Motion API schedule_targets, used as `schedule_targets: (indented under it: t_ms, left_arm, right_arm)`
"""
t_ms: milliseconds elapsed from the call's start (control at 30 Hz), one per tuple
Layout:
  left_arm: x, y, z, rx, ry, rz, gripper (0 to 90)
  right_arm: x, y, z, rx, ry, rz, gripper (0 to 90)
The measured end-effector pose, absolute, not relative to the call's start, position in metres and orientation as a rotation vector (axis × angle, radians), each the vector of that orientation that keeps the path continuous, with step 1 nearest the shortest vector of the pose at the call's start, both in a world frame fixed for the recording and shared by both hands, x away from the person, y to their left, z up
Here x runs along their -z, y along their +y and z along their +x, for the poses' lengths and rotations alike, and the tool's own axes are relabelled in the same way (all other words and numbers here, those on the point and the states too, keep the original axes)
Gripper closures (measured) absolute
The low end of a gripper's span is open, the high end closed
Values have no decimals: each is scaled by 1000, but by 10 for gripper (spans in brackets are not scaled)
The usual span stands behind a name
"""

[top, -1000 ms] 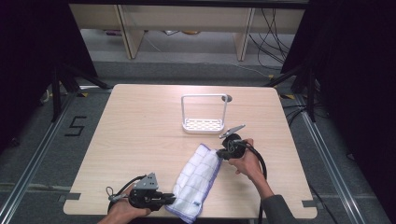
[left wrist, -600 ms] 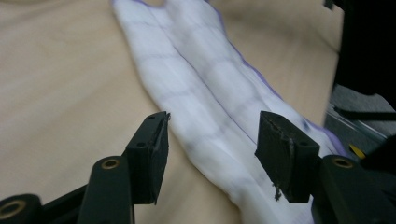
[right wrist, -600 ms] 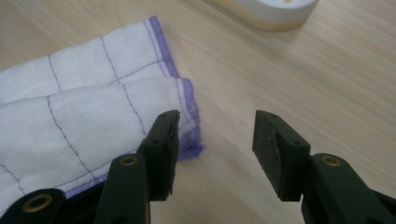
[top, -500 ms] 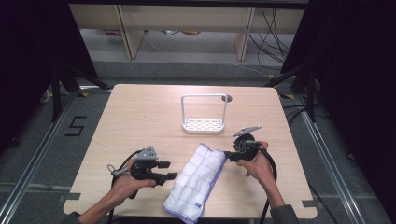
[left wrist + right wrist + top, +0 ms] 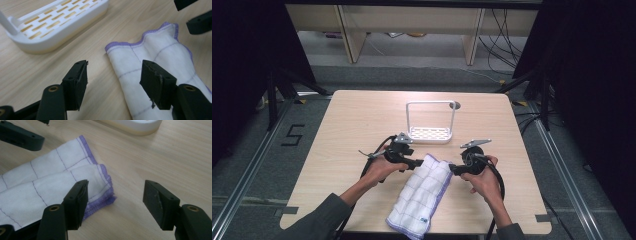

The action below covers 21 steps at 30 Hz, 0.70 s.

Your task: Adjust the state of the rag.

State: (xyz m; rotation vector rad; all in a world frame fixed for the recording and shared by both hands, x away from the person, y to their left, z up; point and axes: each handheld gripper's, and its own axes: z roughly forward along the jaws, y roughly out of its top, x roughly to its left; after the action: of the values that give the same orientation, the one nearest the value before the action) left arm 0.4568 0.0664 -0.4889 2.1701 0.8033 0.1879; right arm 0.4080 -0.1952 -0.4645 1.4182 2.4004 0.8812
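A folded white cloth (image 5: 422, 192) with thin grid lines and a purple hem lies on the wooden table (image 5: 357, 115), running from the near edge toward the middle. My left gripper (image 5: 416, 163) is open at the cloth's far left corner. In the left gripper view the cloth (image 5: 155, 50) lies partly under the right jaw of that gripper (image 5: 115, 68). My right gripper (image 5: 453, 170) is open at the far right corner. In the right gripper view the hemmed corner (image 5: 100, 187) sits between the jaws of that gripper (image 5: 116, 188), close to the left one. Neither gripper holds anything.
A white slotted rack (image 5: 430, 134) with a tall wire handle stands just beyond the cloth; its base is seen as the rack (image 5: 50, 30) and the rack (image 5: 135, 125). A small round hole (image 5: 455, 105) is in the table behind it. Black drapes flank the table.
My left gripper has moved from the cloth's near end forward to its far left corner. My right gripper drew off to the right, then came back to the far right corner.
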Motion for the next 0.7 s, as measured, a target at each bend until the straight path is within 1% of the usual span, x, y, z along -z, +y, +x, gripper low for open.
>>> schedule_targets:
  t_ms: [267, 367, 500, 533, 600, 667, 700]
  left_arm:
    - [500, 48, 470, -189, 802, 2225, 375]
    - [502, 42, 472, -195, 796, 2231, 405]
    - [506, 34, 469, -204, 743, 2252, 540]
    - [505, 35, 470, -201, 707, 2272, 588]
    - [506, 34, 469, -203, 683, 2273, 711]
    - [506, 33, 468, -208, 687, 2262, 798]
    - [506, 35, 468, -202, 669, 2269, 826]
  right_arm:
    - [478, -190, 411, -855, 2399, 1438, 344]
    - [479, -189, 412, -847, 2399, 1429, 338]
    - [480, -187, 413, -821, 2394, 1407, 337]
    - [481, -187, 414, -819, 2387, 1407, 337]
    - [480, -187, 413, -800, 2384, 1401, 338]
    - [480, -188, 413, -811, 2383, 1408, 338]
    - [478, -189, 412, -822, 2365, 1431, 340]
